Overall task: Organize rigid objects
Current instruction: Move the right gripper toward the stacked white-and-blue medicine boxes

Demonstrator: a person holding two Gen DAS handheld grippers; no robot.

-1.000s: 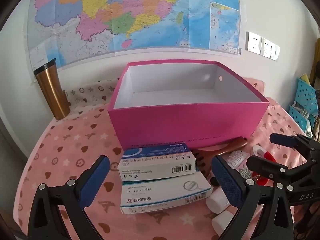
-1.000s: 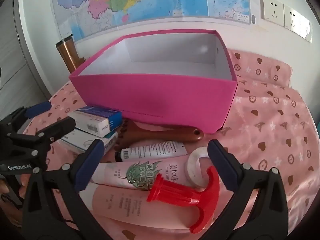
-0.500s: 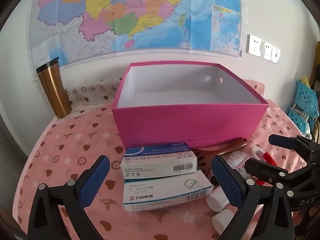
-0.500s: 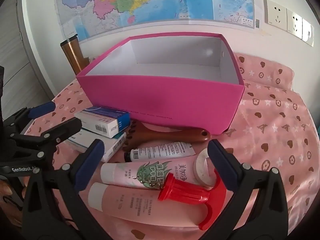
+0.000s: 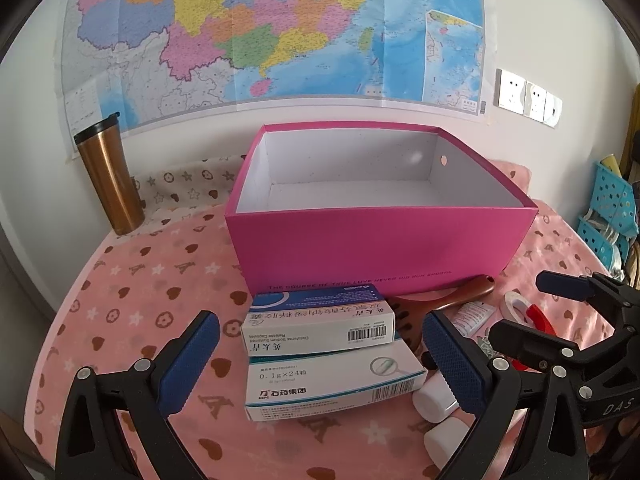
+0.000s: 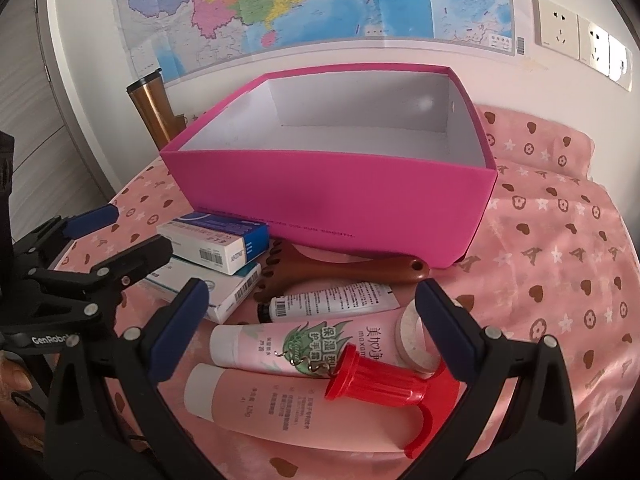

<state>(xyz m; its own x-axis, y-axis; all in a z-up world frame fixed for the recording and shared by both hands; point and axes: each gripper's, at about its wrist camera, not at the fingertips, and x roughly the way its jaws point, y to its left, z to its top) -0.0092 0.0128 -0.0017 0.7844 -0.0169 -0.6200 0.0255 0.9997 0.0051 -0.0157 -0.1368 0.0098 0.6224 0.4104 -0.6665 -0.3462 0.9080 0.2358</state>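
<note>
Now both claws hang wide apart, holding nothing: the left claw (image 5: 320, 364) over two stacked medicine boxes (image 5: 324, 354), the right claw (image 6: 308, 320) over tubes (image 6: 296, 346) by the pink box (image 6: 332, 196).

Table (image 5: 132, 292) covered by a pink patterned cloth. Resting on it: open pink box (image 5: 380, 248), copper tumbler (image 5: 108, 176) at the rear left, lower medicine carton (image 5: 332, 384), wooden brush (image 6: 344, 268), three tubes (image 6: 280, 344), red corkscrew (image 6: 384, 380)

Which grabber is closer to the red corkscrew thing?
Right. The right hand-held gripper hangs open right over the red corkscrew, its fingers either side. The left hand-held gripper is open over the medicine boxes, off to the corkscrew's left.
</note>
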